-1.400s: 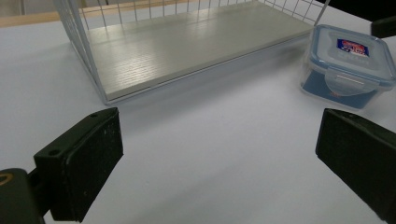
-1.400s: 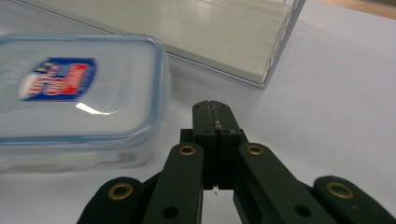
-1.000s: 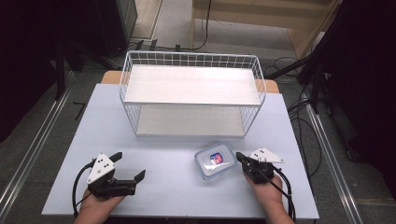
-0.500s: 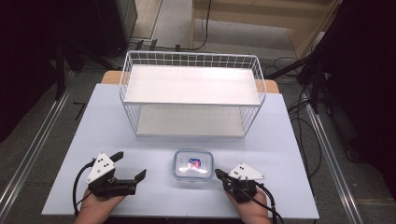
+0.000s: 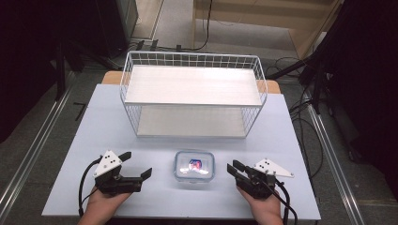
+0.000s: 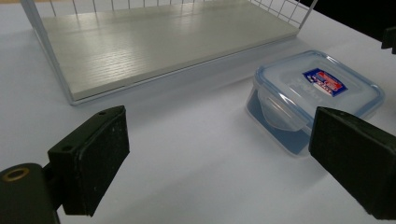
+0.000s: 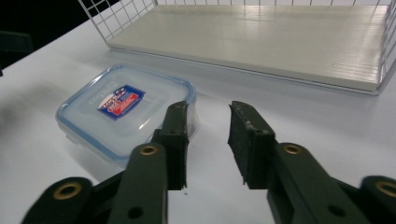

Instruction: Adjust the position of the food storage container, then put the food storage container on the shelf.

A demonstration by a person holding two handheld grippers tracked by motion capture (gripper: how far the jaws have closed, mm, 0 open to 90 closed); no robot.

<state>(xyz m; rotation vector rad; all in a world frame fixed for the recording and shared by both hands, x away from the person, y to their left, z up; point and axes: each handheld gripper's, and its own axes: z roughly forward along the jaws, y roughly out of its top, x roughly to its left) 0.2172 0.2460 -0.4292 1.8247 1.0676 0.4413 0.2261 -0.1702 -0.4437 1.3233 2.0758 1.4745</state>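
The person's wrists are cut off below the frame, the left hand-held gripper spread wide and the right hand-held gripper narrowly parted — between them the clear square lidded plastic container sits on the pale blue counter, its contents indistinct — beyond stands the white wire basket shelf, dark room behind.

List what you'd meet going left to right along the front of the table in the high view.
left gripper → box → right gripper
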